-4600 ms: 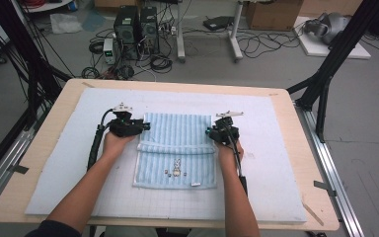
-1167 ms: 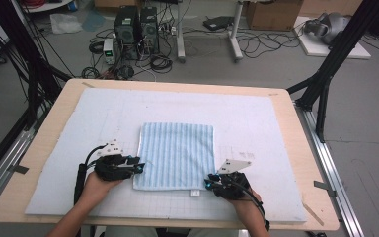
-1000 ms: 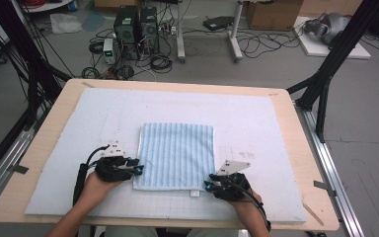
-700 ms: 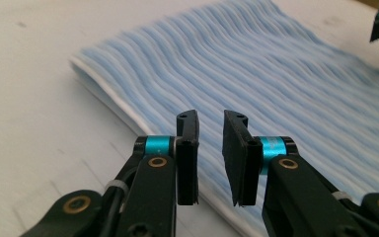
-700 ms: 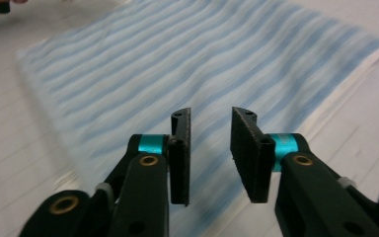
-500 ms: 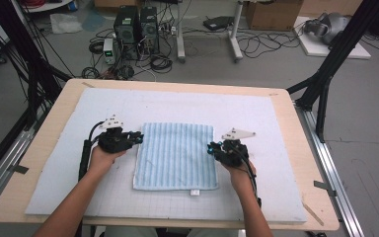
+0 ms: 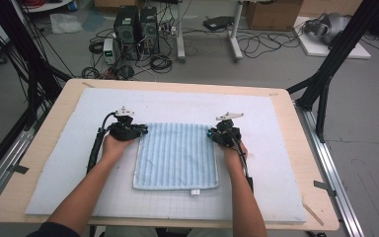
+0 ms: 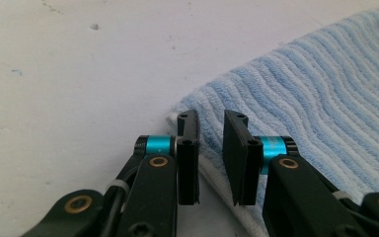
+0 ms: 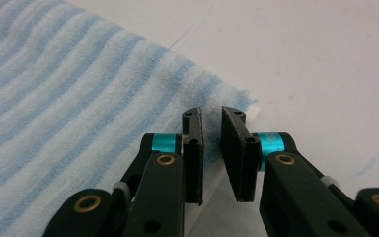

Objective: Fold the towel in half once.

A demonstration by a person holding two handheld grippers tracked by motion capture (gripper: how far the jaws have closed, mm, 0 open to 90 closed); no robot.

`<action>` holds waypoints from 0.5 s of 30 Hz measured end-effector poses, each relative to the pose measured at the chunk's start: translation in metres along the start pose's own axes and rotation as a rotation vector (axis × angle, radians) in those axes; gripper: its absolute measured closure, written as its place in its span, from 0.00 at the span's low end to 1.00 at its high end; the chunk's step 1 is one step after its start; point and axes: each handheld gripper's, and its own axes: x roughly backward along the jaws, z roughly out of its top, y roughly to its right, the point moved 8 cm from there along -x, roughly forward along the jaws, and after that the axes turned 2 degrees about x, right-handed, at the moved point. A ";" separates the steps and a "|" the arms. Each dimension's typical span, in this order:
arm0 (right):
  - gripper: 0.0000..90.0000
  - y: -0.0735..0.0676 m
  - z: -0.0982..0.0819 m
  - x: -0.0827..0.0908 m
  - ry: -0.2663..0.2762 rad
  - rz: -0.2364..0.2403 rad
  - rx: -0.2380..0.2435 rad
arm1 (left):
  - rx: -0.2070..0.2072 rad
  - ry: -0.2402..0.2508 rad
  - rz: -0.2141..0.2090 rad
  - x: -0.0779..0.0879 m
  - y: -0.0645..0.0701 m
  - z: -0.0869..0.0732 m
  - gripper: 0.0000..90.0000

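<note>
On the worktop [image 7: 54,148] lies a white mat [image 7: 276,148], and on the mat lies a blue striped towel [image 7: 175,155], folded flat. It sits between the two grippers. The left gripper [image 7: 140,131] is at the towel's far left corner, and the right gripper [image 7: 212,134] is at its far right corner. A hand holds each one, and the arms come in from the near side.

Seen from the left gripper view, the left gripper [image 8: 211,128] has a small gap between its jaws. They have just been closing. The towel [image 8: 301,98] corner lies under the tips, but the jaws do not pinch it. The right gripper [image 9: 211,121] looks the same in the right gripper view: a small gap, just been closing, with the towel [image 9: 79,98] corner right under its tips and not pinched.

Nothing on the mat blocks either gripper. Beyond the grippers, on the floor past the worktop, sit black boxes [image 7: 137,22] and lots of cables [image 7: 256,47].
</note>
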 end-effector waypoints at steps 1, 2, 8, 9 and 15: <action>0.87 0.001 0.000 0.000 0.002 -0.004 0.000 | -0.004 0.000 0.002 0.000 0.000 0.000 0.85; 0.84 0.002 0.000 0.000 0.005 -0.015 0.002 | -0.013 -0.002 0.016 0.000 -0.001 0.000 0.84; 0.72 0.003 0.003 0.021 0.066 0.008 -0.019 | 0.072 0.044 0.017 0.017 -0.009 0.007 0.63; 0.69 0.004 0.002 0.028 0.080 0.009 -0.020 | 0.079 0.077 0.002 0.022 -0.009 0.010 0.60; 0.58 -0.001 -0.008 0.065 0.131 0.040 -0.010 | 0.099 0.218 -0.121 0.054 0.004 0.022 0.39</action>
